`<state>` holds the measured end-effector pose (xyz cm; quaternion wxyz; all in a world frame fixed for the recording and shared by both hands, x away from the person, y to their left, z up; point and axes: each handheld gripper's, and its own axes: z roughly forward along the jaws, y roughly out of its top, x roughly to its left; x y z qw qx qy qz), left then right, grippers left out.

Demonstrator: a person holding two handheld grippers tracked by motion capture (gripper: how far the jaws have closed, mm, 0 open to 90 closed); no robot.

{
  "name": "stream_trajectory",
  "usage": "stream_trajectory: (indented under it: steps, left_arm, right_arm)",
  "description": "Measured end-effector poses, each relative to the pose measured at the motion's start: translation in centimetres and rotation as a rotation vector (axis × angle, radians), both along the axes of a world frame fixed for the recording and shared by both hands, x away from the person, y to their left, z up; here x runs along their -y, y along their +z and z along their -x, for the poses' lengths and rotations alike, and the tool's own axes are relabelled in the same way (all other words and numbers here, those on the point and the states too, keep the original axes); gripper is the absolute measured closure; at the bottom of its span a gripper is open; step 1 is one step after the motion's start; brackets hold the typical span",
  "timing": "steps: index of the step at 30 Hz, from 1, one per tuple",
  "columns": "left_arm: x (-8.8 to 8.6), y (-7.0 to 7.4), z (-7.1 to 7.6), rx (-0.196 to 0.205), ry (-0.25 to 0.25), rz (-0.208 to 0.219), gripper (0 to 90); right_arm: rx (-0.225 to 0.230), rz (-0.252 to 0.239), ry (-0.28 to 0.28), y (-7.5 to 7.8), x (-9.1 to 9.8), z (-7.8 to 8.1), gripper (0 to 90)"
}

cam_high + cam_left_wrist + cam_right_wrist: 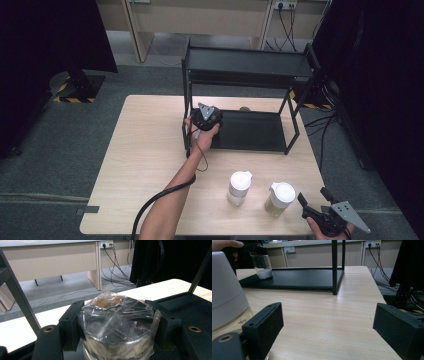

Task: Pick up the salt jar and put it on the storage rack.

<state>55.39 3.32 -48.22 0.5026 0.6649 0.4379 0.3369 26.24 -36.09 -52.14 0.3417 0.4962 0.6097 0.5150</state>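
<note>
Looks like an office room turned into a test lab. Grey carpet floor (60,150), plain beige desks (200,20) up at 12 o'clock with wall sockets (285,5) and dangling cables (117,262), black curtains (45,45) at 9 and 3, hazard-taped stand bases (75,92), one light wood worktop (145,165) in the middle.

Black shelf rack (260,131), pale wood-grain table (145,165), white-lidded jars (240,186), clear film-wrapped jar (117,325), black tool (117,345)
</note>
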Motion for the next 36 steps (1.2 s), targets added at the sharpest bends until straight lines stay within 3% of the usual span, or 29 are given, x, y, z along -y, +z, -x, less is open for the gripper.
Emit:
stream_trajectory:
  steps: [27,30,33,36]
  left_arm:
    - [-0.13,0.14,0.03,-0.018,-0.001,-0.001,33.6]
    - [-0.15,0.08,0.09,-0.018,-0.003,0.004,31.9]
    - [-0.2,0.18,0.23,-0.016,-0.004,0.038,25.1]
    - [-0.3,0.46,0.36,-0.008,0.002,0.033,21.2]
  right_arm:
    - [0.002,-0.002,0.001,0.0,0.02,0.02,9.3]
    - [0.002,0.0,0.002,0.0,0.01,0.02,9.3]
    - [0.002,-0.001,0.004,0.0,0.01,0.02,9.3]
    - [0.002,-0.003,0.004,0.0,0.03,0.02,9.3]
